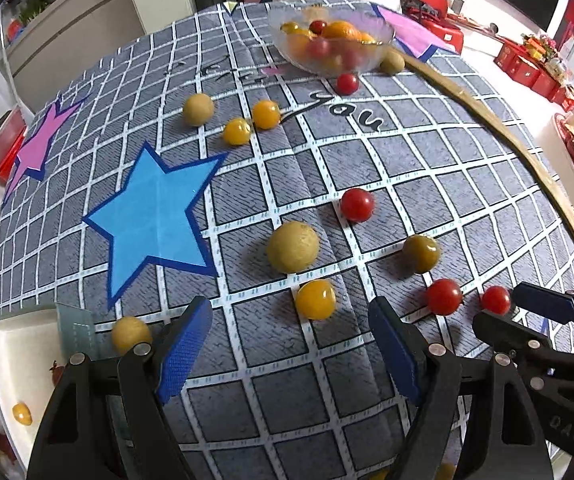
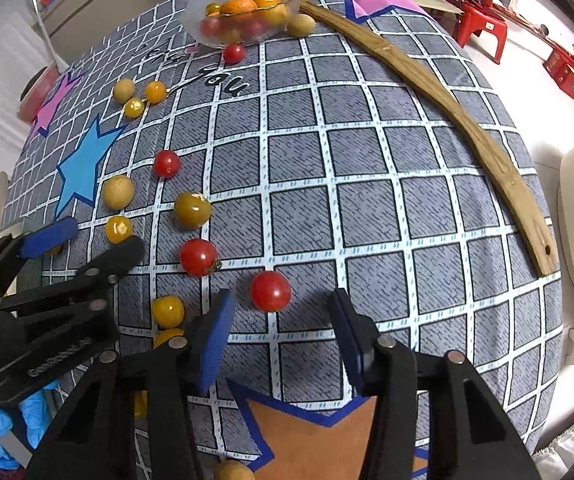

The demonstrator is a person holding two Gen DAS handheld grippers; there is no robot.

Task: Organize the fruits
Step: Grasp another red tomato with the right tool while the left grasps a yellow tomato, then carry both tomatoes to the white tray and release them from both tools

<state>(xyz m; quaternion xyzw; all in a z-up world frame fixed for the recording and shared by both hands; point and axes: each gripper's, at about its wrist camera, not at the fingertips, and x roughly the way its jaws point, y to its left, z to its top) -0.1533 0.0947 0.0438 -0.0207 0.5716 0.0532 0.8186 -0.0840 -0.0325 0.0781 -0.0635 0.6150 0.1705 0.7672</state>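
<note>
Loose fruits lie on a grey checked cloth [image 1: 327,392]. My left gripper [image 1: 291,320] is open and empty, with a yellow tomato [image 1: 316,299] between its fingertips and a tan longan [image 1: 293,246] just beyond. My right gripper [image 2: 283,312] is open and empty, with a red cherry tomato [image 2: 270,291] just ahead between its tips; it also shows in the left wrist view [image 1: 495,300]. Another red tomato [image 2: 198,257] and an olive-green fruit [image 2: 192,210] lie to its left. A glass bowl [image 1: 287,46] of fruit stands at the far side.
A long wooden stick [image 2: 439,96] lies along the cloth's right side. A white tray [image 1: 11,360] with a few small fruits sits at the left edge. More yellow and tan fruits [image 1: 237,131] lie mid-cloth. Red boxes and stools stand beyond the table.
</note>
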